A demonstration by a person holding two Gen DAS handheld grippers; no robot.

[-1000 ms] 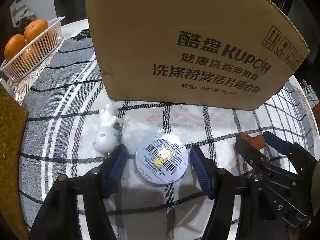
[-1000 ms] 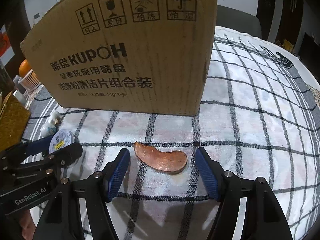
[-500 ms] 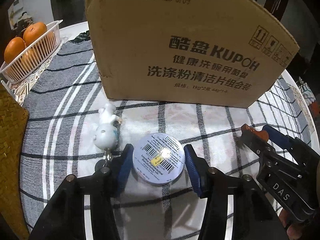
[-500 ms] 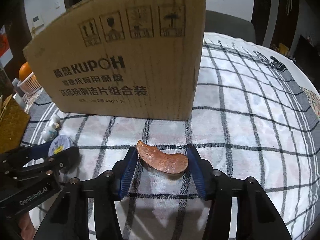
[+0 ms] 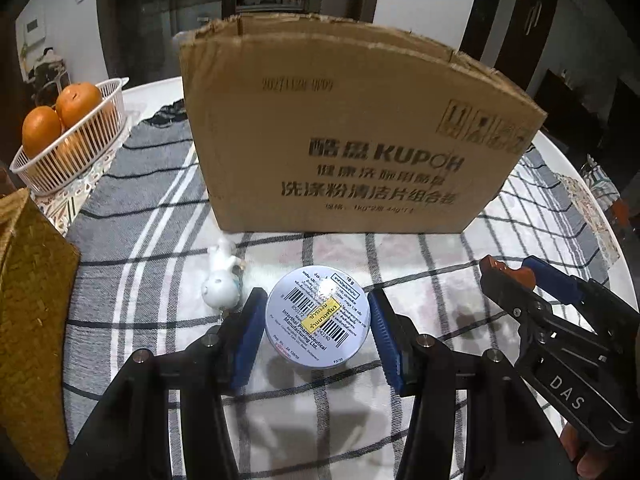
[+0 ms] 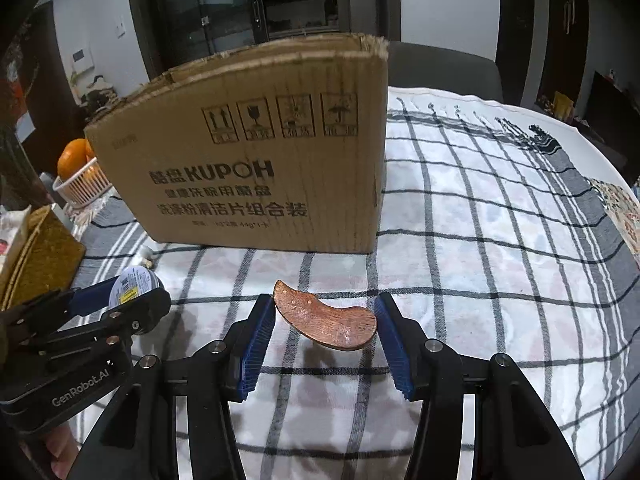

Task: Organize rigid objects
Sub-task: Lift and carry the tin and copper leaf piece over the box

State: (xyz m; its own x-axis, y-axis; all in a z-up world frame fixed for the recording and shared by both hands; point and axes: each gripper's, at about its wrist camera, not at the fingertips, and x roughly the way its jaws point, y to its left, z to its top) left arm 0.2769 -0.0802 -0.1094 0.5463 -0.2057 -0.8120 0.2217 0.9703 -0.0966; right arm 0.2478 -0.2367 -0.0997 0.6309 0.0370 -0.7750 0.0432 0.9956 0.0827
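The left gripper (image 5: 317, 334) pinches a round tin (image 5: 317, 317) labelled "18 g", lifted above the checked desk (image 6: 500, 264); the right gripper's (image 6: 326, 338) jaws clamp a curved wooden piece (image 6: 326, 322). A "KUPOH" cardboard box (image 5: 344, 152) looms ahead, with a white figurine (image 5: 221, 280) just beside the tin and an orange basket (image 5: 70, 148) at the left edge.

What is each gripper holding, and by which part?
Left gripper: the round silver tin with a barcode label, gripped across its rim. Right gripper: the curved brown wooden piece, gripped at its two ends.
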